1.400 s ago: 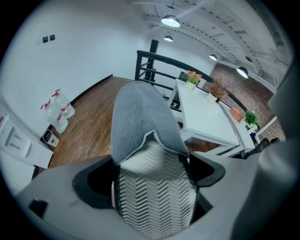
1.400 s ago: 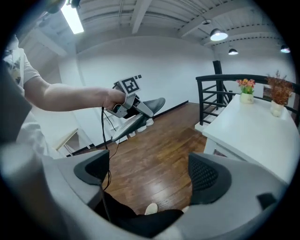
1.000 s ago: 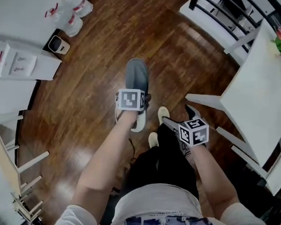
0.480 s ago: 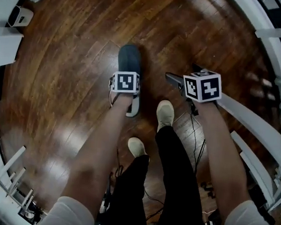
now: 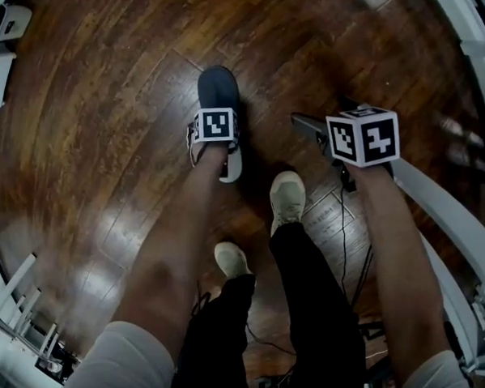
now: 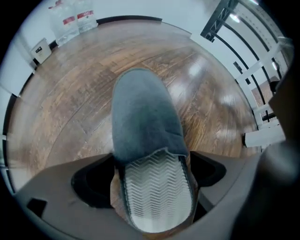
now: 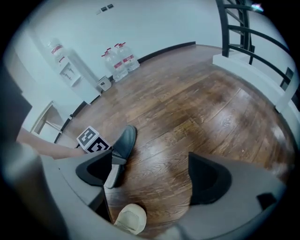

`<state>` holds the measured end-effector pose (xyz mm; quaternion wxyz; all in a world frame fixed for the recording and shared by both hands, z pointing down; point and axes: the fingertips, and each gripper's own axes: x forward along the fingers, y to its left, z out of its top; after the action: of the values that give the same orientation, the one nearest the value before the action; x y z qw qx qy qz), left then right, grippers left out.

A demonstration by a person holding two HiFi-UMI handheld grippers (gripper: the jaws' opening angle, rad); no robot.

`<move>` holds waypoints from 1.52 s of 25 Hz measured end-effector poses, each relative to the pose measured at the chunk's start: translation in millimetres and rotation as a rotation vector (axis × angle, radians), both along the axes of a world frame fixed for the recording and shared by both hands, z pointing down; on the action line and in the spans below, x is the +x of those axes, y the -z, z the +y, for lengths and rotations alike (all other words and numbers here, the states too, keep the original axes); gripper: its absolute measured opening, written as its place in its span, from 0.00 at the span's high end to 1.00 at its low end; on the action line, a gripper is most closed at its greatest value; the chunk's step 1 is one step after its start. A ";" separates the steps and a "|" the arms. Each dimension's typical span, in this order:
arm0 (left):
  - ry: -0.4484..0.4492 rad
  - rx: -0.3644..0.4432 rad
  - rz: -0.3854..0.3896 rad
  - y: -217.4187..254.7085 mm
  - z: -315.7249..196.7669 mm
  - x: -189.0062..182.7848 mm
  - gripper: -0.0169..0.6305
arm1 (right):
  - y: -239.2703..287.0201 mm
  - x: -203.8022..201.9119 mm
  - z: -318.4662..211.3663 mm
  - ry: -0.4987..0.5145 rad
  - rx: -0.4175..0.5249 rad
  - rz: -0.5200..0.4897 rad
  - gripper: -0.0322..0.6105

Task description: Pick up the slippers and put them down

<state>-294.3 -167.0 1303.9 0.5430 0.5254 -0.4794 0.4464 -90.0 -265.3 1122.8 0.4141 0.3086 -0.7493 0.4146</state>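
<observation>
With left gripper (image 6: 152, 185) jaws pinching the heel end of the grey slipper (image 6: 143, 117), toe pointing far, lower it flat onto the wooden floor (image 5: 107, 141) before releasing, holding the right gripper (image 7: 154, 173), jaws spread and empty, clear at right.

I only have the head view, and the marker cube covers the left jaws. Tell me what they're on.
Observer: The left gripper is shut on the slipper. Its jaws are on the slipper's sides near the heel, and the toe points away.
Operator: Now report the right jaws.
Observer: The right gripper is open. Only floor shows between its jaws.
Operator: Check for a second slipper.
Observer: There is none in either gripper view. The right gripper view shows only that one slipper, side-on.
</observation>
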 end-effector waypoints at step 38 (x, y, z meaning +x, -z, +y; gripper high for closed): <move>-0.604 0.531 0.285 986.6 217.3 167.9 0.18 | 838.3 250.9 471.3 -0.559 0.411 0.030 0.17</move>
<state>-126.4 50.3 317.3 0.2945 0.8204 -0.3223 0.3694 160.9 206.0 284.5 0.2247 0.5848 -0.6975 0.3478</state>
